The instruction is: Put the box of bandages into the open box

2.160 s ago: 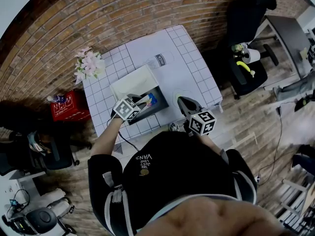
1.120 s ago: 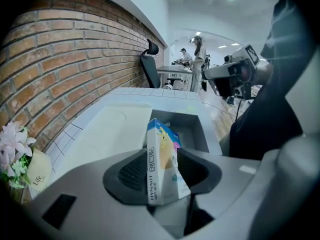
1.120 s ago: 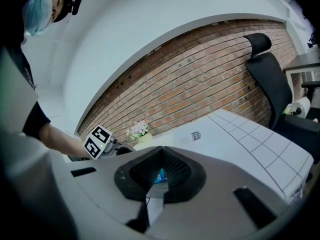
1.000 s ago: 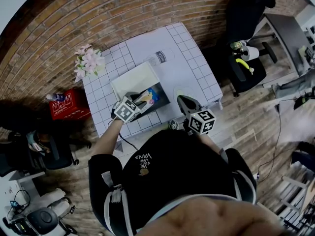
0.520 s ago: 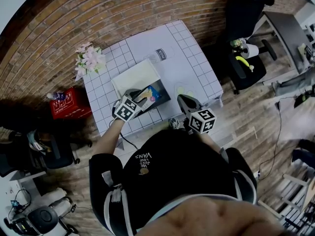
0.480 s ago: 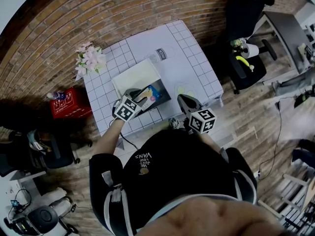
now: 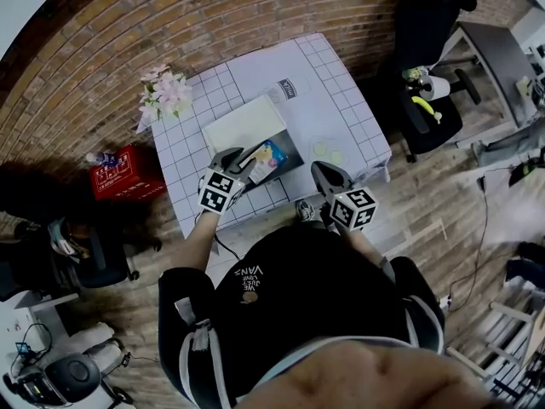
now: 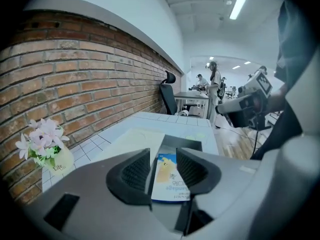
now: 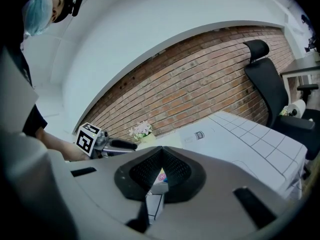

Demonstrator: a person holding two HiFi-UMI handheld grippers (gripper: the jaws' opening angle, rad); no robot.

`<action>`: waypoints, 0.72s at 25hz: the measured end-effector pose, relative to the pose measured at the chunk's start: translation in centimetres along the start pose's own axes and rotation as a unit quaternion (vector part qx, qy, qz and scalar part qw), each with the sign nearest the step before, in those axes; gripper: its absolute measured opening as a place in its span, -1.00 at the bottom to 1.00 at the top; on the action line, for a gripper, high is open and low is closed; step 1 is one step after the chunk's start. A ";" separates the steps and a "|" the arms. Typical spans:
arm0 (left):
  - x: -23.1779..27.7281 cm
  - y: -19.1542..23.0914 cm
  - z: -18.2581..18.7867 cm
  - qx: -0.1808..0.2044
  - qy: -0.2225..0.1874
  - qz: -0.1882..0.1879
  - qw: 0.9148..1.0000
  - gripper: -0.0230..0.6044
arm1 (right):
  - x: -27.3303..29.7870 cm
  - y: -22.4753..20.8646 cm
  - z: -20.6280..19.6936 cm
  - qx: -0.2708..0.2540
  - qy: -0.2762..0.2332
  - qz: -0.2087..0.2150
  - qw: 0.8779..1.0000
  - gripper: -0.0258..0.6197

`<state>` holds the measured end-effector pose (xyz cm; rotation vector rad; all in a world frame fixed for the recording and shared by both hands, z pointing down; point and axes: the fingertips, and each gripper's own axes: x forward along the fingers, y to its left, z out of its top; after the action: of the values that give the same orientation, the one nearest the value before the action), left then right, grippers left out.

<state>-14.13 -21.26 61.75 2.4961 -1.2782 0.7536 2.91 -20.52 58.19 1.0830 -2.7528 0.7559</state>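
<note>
Left gripper (image 8: 163, 156) back, open, empty

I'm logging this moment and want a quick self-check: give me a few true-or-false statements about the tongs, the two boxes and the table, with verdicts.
1. The left tongs have their jaws apart, and the box of bandages shows in the gap. True.
2. The right tongs are wide open around a bottle. False: their jaws meet at the tips and hold nothing.
3. A pot of pink flowers stands on the table. True.
4. The open box sits on the floor beside the table. False: it stands on the table, its lid folded back, just ahead of the left tongs.
</note>
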 end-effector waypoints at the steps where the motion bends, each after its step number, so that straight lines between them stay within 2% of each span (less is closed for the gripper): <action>1: -0.5 0.0 0.1 -0.005 -0.008 0.003 1.000 -0.40 | 0.0 0.3 0.0 -0.001 -0.002 -0.001 1.000 -0.94; 12: -7.0 -0.6 0.7 -0.046 -0.095 0.034 0.994 -0.71 | -0.6 4.0 -1.1 -0.017 -0.007 -0.005 1.000 -0.94; 18: -9.8 -1.5 -0.6 -0.065 -0.116 0.044 0.990 -0.80 | -0.9 6.1 -2.3 -0.020 -0.007 -0.001 1.000 -0.93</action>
<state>-17.94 -13.39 56.96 2.4916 -1.4703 0.3896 -0.68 -15.03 57.42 1.0877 -2.7647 0.6917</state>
